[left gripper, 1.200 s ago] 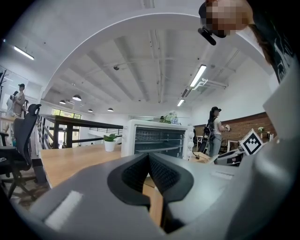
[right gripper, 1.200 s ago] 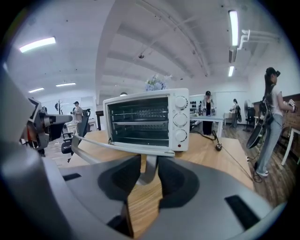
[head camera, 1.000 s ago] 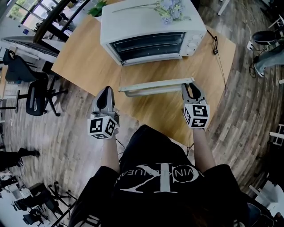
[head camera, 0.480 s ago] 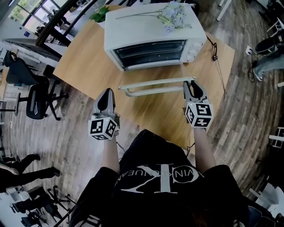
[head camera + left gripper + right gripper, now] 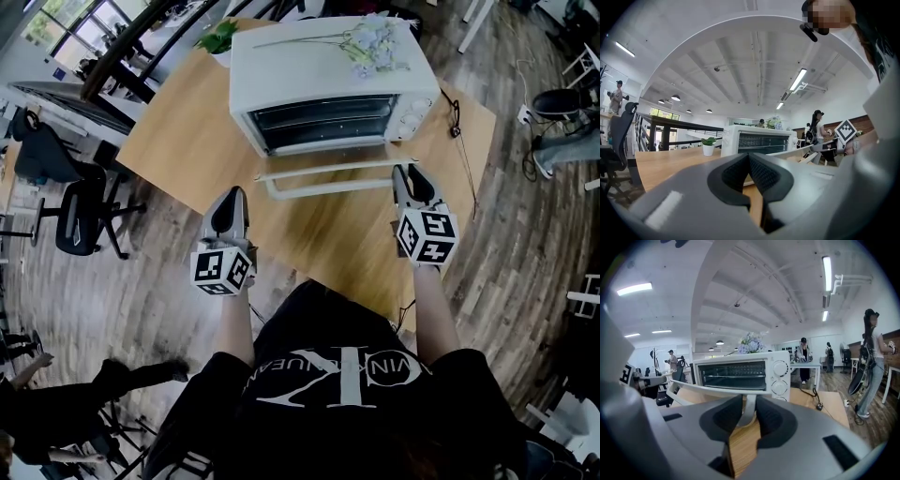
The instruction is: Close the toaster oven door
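Note:
A white toaster oven [image 5: 328,70] stands at the far end of the wooden table [image 5: 187,122]. Its door [image 5: 323,172] hangs partly open, tilted up from the hinge, with the bar handle [image 5: 328,187] along its near edge. My right gripper [image 5: 405,171] is shut on the right end of that handle; in the right gripper view the handle's bracket [image 5: 749,409] sits pinched between the pads, in front of the oven [image 5: 740,373]. Over the table's near left part, my left gripper [image 5: 232,192] is shut on nothing and apart from the door. The oven [image 5: 759,140] shows ahead in the left gripper view.
Artificial flowers [image 5: 370,37] lie on the oven's top. A potted plant [image 5: 217,37] stands behind its left side. A black cable with a plug [image 5: 456,103] trails off the table's right edge. An office chair [image 5: 80,202] stands on the floor at left.
The door has swung up toward the oven, and my right gripper has moved forward with the handle. My left gripper has edged forward slightly.

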The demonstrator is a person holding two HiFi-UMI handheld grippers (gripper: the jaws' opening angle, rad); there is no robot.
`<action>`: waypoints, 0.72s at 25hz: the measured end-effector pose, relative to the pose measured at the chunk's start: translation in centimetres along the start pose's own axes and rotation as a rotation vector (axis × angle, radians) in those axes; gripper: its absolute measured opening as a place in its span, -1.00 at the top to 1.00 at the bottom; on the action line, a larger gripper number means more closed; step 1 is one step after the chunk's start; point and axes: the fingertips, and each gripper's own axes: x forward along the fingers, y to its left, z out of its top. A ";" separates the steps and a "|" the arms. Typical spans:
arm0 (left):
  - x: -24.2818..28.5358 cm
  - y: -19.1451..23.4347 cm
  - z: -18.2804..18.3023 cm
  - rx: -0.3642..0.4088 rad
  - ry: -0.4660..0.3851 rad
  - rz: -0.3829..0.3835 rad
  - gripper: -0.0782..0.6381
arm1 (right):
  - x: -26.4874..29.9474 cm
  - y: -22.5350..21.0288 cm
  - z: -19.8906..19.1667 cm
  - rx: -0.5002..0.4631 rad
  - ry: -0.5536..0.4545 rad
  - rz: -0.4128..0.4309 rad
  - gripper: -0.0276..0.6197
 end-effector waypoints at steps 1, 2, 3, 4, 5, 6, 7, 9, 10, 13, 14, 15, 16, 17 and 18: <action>0.1 0.0 0.0 0.000 0.000 -0.002 0.75 | 0.1 0.0 0.2 0.001 0.000 0.000 0.60; 0.1 0.0 0.1 0.000 -0.001 -0.004 0.75 | 0.2 -0.1 0.3 0.002 0.000 -0.001 0.60; 0.2 0.1 0.1 0.001 -0.001 -0.007 0.75 | 0.3 -0.1 0.5 0.004 -0.001 -0.003 0.60; 0.3 0.1 0.2 0.001 -0.001 -0.009 0.75 | 0.4 -0.1 0.7 0.005 -0.002 -0.004 0.60; 0.3 0.1 0.3 0.001 -0.002 -0.012 0.75 | 0.4 -0.2 0.8 0.007 -0.004 -0.005 0.60; 0.3 0.0 0.4 0.001 -0.003 -0.015 0.75 | 0.5 -0.2 1.0 0.009 -0.007 -0.007 0.60; 0.4 0.1 0.5 0.002 -0.004 -0.018 0.75 | 0.5 -0.3 1.2 0.009 -0.010 -0.009 0.60; 0.4 0.3 0.5 0.005 -0.006 -0.020 0.75 | 0.8 -0.3 1.5 0.012 -0.015 -0.011 0.60; 0.4 0.4 0.6 0.006 -0.005 -0.020 0.75 | 0.9 -0.3 1.7 0.014 -0.018 -0.011 0.61; 0.5 0.8 0.8 0.007 -0.006 -0.020 0.75 | 1.3 -0.4 2.3 0.019 -0.028 -0.011 0.61; 0.5 0.9 0.9 0.008 -0.008 -0.021 0.75 | 1.4 -0.4 2.5 0.020 -0.030 -0.013 0.61; 0.6 1.0 1.0 0.008 -0.009 -0.021 0.75 | 1.5 -0.4 2.7 0.019 -0.032 -0.014 0.61; 0.6 1.1 1.1 0.007 -0.010 -0.021 0.75 | 1.6 -0.4 2.9 0.018 -0.033 -0.016 0.61; 0.6 1.2 1.1 0.007 -0.011 -0.021 0.75 | 1.7 -0.4 3.1 0.017 -0.034 -0.018 0.61; 0.7 1.2 1.1 0.006 -0.012 -0.022 0.75 | 1.8 -0.4 3.2 0.017 -0.035 -0.019 0.61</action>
